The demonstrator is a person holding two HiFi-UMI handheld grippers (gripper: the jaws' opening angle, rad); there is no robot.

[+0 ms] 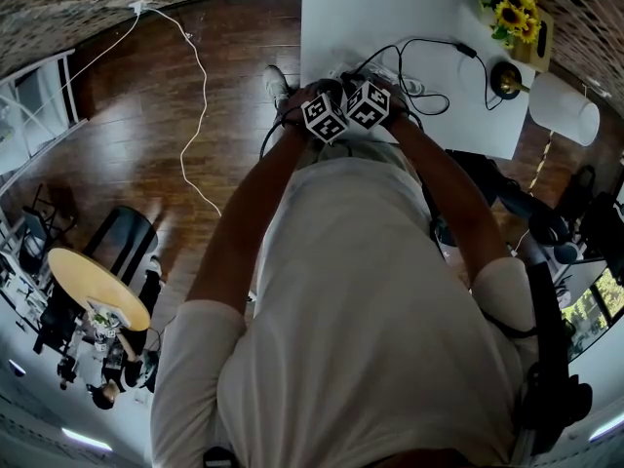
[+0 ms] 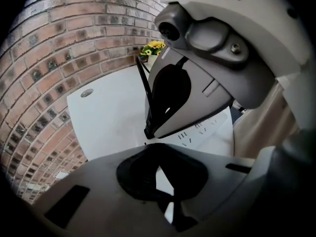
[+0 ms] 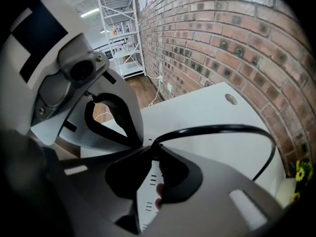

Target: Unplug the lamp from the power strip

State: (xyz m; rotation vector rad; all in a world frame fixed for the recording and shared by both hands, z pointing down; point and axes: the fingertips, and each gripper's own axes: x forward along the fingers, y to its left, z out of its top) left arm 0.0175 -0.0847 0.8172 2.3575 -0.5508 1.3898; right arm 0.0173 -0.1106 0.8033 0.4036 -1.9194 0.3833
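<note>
The right gripper (image 3: 150,146) has its fingers pinched on the black, bumpy plug (image 3: 165,174). The plug points down at the long white power strip (image 3: 147,191) (it runs away from the camera) on the table (image 3: 207,107). The left gripper (image 2: 148,138) has narrow, empty fingers. The black cord (image 3: 222,128) loops far off.

The table (image 1: 341,47) is white, the power strip (image 2: 203,131) also white, its cable (image 3: 222,128) black. The brick wall (image 2: 54,58) is reddish-brown, the flowers (image 1: 514,15) yellow.
</note>
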